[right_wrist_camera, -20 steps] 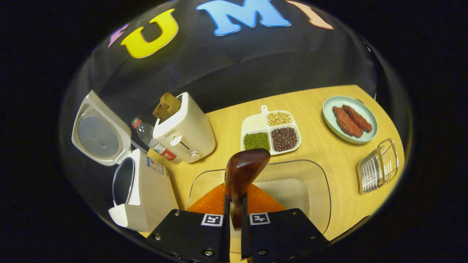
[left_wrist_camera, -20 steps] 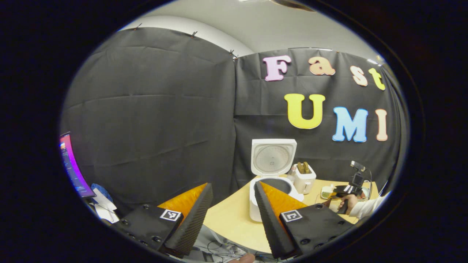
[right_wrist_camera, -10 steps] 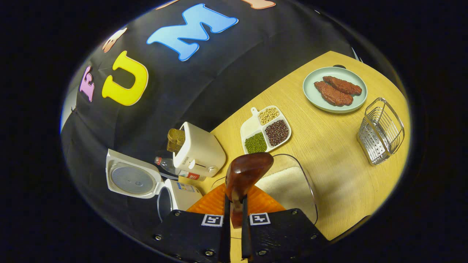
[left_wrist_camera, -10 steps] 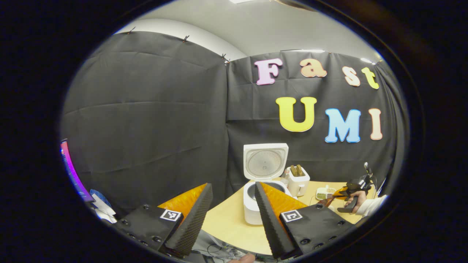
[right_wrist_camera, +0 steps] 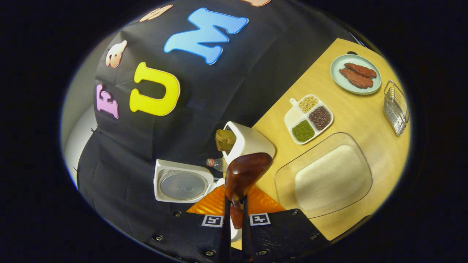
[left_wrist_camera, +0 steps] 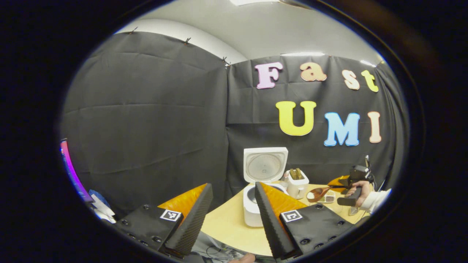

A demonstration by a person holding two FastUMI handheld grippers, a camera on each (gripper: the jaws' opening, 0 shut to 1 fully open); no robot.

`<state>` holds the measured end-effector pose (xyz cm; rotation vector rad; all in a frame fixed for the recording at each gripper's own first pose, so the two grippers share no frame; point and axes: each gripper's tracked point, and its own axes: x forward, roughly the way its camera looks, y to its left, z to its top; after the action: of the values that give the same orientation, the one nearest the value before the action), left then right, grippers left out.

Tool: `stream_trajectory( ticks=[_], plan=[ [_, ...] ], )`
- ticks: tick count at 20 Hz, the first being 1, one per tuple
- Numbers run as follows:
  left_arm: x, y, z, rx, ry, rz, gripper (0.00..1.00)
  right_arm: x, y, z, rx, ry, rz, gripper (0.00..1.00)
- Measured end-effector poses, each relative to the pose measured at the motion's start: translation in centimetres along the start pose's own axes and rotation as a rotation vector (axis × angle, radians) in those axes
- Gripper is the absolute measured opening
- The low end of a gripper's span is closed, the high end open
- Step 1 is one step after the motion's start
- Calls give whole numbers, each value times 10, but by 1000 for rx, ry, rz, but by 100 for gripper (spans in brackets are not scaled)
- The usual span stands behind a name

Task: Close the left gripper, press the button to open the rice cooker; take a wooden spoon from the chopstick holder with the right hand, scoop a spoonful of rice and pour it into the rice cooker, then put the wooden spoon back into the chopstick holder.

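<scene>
Both grippers differ: left gripper stands wide apart, holding nothing, off the table edge; right gripper pinches the wooden spoon by its handle. Rice cooker sits with its lid raised. Left gripper view shows white rice in the spoon's bowl, near the toaster.

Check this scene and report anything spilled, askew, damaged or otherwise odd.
Nothing stands out. The rice cooker stands upright with its lid raised, the wooden spoon is carried level with rice in its bowl, and no grains show on the table. The rice tray lies flat.
</scene>
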<state>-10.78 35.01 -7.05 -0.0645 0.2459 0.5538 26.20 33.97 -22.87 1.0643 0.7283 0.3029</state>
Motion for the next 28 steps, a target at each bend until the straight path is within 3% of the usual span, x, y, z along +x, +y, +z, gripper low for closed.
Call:
stream_trajectory(
  ticks=[1,2,6,7,8,9,12,15,19,20,21,22,23,24,25,26,27,28],
  plan=[
    [0,4,-1,-4,0,7,89,7,15,-7,-10,11,20,12],
    [-1,10,-1,-7,-1,16,78,17,28,-19,-27,25,35,12],
    [-2,28,0,-13,-5,68,78,68,63,-58,-108,74,56,12],
    [-5,35,-2,-17,-2,83,77,82,67,-66,-132,82,49,12],
    [-5,42,-3,-21,3,96,89,95,72,-76,-166,92,41,12],
    [-6,47,-6,-24,8,110,83,109,74,-84,-204,104,27,12],
    [-9,64,-11,-23,17,151,84,143,77,-110,-376,129,-17,12],
    [-15,72,-12,-17,26,180,84,162,87,-132,-643,142,-49,12],
    [-15,84,-20,-33,35,197,89,173,99,-159,-1164,126,-54,12],
    [-14,84,-21,-36,37,199,78,172,102,-166,-1291,114,-51,12],
    [-14,85,-23,-38,39,201,89,171,106,-172,-1405,106,-43,12],
    [-14,87,-24,-40,39,203,78,169,110,-177,-1511,84,-36,12],
    [-15,87,-23,-42,37,206,89,164,114,-178,-1615,59,-29,12],
    [-16,87,-22,-43,37,210,78,158,120,-182,-1709,39,-20,12],
    [-17,89,-23,-45,37,214,90,152,125,-184,-1803,17,-9,12],
    [-17,90,-23,-47,38,217,78,149,128,-188,-1881,3,6,12],
    [-17,92,-26,-50,37,219,77,147,128,-191,-1953,-14,15,12],
    [-18,94,-27,-52,39,221,84,146,127,-195,-2004,-27,19,12]
  ],
)
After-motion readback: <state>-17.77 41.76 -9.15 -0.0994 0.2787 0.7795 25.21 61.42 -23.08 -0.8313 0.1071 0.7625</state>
